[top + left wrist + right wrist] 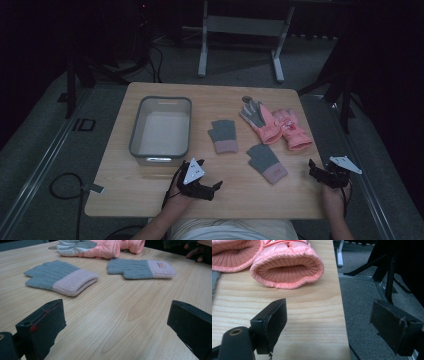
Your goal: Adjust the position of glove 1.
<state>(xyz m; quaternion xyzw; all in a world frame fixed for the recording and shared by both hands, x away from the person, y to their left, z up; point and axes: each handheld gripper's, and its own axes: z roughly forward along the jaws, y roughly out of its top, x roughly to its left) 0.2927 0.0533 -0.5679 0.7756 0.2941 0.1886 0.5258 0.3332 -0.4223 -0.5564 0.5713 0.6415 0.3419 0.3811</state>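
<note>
Two grey knit gloves with pink cuffs lie flat on the wooden table (150, 190), one mid-table (223, 135) and one nearer me (266, 161). In the left gripper view the first glove (60, 277) and the second glove (140, 268) lie ahead of the jaws. A pair of pink padded gloves (260, 120) (292, 127) rests at the back right. My left gripper (212, 173) (117, 307) is open just above the table with nothing between its jaws. My right gripper (311, 170) (329, 303) is open at the table's right edge. It faces a pink glove cuff (287, 267).
A clear bin with a grey rim (135, 130) stands at the left of the table with nothing seen inside it. The table's right edge (342, 315) runs between the right gripper's jaws, with grey carpet and black stand legs (387, 277) beyond. A white table frame (202, 45) stands behind.
</note>
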